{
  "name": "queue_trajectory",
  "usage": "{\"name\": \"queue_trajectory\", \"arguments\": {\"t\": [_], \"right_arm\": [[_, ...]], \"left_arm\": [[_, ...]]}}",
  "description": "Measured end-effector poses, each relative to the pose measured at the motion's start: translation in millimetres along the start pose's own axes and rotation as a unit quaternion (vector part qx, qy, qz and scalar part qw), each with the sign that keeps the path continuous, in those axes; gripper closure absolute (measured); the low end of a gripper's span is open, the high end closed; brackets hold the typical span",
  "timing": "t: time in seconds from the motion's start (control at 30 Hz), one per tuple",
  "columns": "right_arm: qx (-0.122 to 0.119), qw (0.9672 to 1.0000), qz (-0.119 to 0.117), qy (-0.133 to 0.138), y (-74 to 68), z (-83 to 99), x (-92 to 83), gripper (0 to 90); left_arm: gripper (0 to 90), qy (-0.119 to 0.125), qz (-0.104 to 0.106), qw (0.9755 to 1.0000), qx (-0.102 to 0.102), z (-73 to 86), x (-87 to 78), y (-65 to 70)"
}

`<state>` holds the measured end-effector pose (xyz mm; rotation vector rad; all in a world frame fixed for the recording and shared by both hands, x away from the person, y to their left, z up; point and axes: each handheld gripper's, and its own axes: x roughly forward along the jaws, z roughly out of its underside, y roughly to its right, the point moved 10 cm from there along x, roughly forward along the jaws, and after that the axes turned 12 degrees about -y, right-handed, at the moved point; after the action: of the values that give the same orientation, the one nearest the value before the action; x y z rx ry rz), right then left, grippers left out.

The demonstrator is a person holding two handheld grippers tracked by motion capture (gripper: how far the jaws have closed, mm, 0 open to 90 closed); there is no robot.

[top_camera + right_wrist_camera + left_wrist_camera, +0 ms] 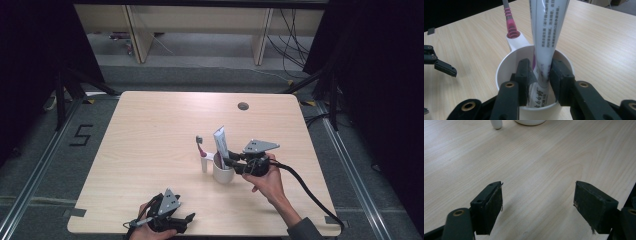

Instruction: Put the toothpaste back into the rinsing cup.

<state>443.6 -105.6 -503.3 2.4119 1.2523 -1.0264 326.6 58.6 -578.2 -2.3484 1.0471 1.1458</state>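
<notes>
cup [506,65]: white | toothpaste tube [547,30]: white, dark print | toothbrush [510,22]: pink grip | table [150,130]: pale wood grain

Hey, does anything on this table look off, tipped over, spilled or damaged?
Nothing spilled or tipped. The white cup stands upright, the toothpaste tube leans in it between the right tongs, and the toothbrush sits in the cup's side holder. Only the left tongs' pads look frayed.
</notes>
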Motion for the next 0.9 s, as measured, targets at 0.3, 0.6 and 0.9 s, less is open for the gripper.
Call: {"name": "queue_trajectory", "arguments": {"t": [0.3, 0.6, 0.9], "right_arm": [[-0.011, 0.9999, -0.003, -0.004, -2.5, 1.7, -2.2, 67.6], [-0.014, 0.9999, 0.004, 0.004, -1.7, 2.0, -6.3, 66.3], [-0.02, 0.9998, 0.001, -0.001, -3.5, 3.4, -7.2, 65.4]], "left_arm": [[22.9, 0.0, -0.001, 1.0, -0.001, -0.1, 0.0, -0.6], [22.9, 0.001, 0.0, 1.0, -0.001, -0.2, 0.1, 0.0], [23.0, 0.001, 0.001, 1.0, 0.0, -0.2, 0.4, 0.3]]}}
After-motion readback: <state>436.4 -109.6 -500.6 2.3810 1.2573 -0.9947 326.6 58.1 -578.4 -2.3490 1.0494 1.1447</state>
